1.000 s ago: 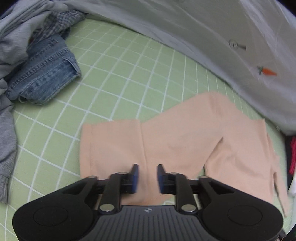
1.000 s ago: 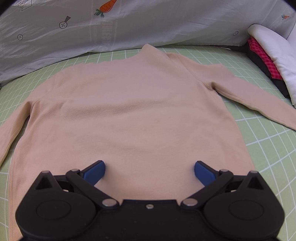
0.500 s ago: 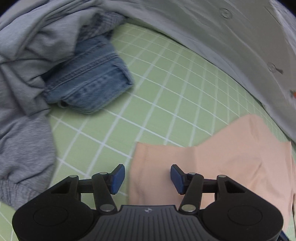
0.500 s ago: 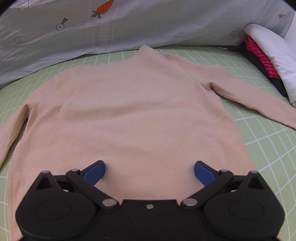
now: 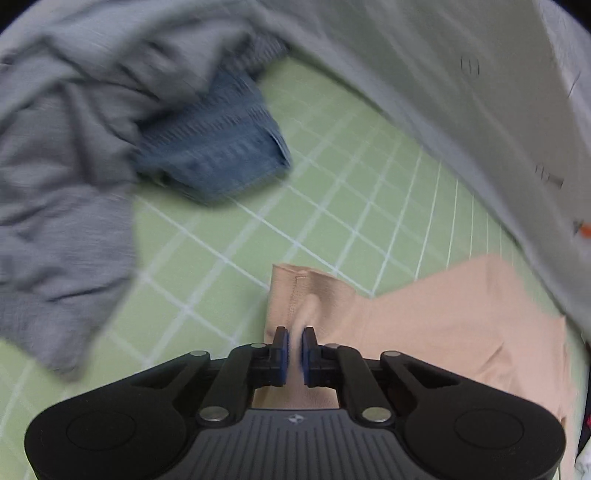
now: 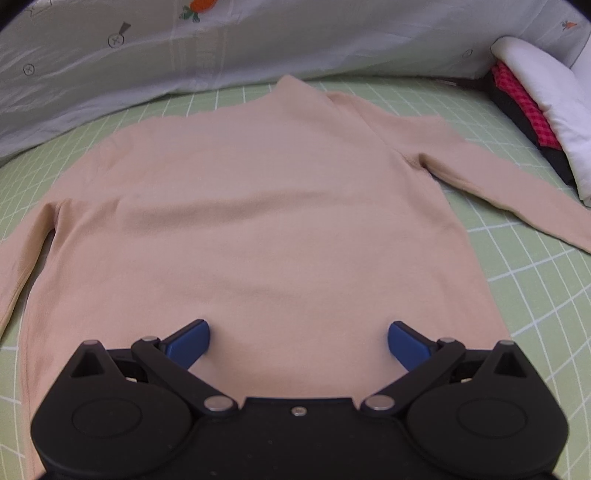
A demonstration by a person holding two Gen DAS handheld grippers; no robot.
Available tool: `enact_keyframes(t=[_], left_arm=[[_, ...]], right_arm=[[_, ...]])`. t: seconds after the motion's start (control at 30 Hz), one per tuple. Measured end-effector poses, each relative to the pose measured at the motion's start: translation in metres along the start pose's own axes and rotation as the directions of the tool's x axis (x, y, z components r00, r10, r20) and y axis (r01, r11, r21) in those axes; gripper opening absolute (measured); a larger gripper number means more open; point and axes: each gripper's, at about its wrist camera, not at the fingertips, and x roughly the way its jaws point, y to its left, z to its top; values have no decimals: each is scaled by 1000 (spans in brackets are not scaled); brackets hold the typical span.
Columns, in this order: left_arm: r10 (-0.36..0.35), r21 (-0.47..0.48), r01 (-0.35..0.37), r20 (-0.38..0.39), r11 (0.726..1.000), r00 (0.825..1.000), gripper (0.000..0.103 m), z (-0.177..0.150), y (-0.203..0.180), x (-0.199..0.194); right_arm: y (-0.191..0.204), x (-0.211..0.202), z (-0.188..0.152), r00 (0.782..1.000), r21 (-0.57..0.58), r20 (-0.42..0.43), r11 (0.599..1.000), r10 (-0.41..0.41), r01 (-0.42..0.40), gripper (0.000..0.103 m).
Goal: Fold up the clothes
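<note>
Left gripper [image 5: 294,350]: jaws pinched on the cuff end of the sweater [image 6: 258,206] sleeve, cloth bunched between the pads; half a second ago they stood apart over that cuff. Right gripper [image 6: 298,341]: jaws wide apart, low over the hem, unchanged. Sweater: peach, spread flat on the green grid mat [image 5: 332,206], neck pointing away, both sleeves out to the sides. Left edge: jeans [image 5: 221,147] and grey clothes [image 5: 62,184], heaped, clear of the sleeve with bare mat between. Right edge: stacked folded clothes [image 6: 535,96], near the right sleeve. Far edge: white printed sheet [image 6: 295,33], just past the collar.
</note>
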Motion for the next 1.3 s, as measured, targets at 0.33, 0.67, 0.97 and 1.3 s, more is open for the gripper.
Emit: enact_keyframes(t=[0.33, 0.67, 0.97, 1.3], left_arm=[[61, -114, -47, 122, 992, 991, 9, -44, 57, -80], [107, -164, -97, 53, 982, 993, 8, -77, 118, -102], [32, 276, -45, 52, 960, 998, 67, -69, 88, -90], [-24, 693, 75, -84, 717, 996, 79, -78, 45, -43]], right_arm=[[8, -33, -53, 999, -48, -24, 998, 45, -47, 103], [12, -54, -87, 999, -28, -39, 999, 28, -29, 103], [24, -63, -103, 1000, 31, -25, 999, -10, 11, 103], [27, -66, -109, 999, 74, -24, 997, -30, 32, 103]])
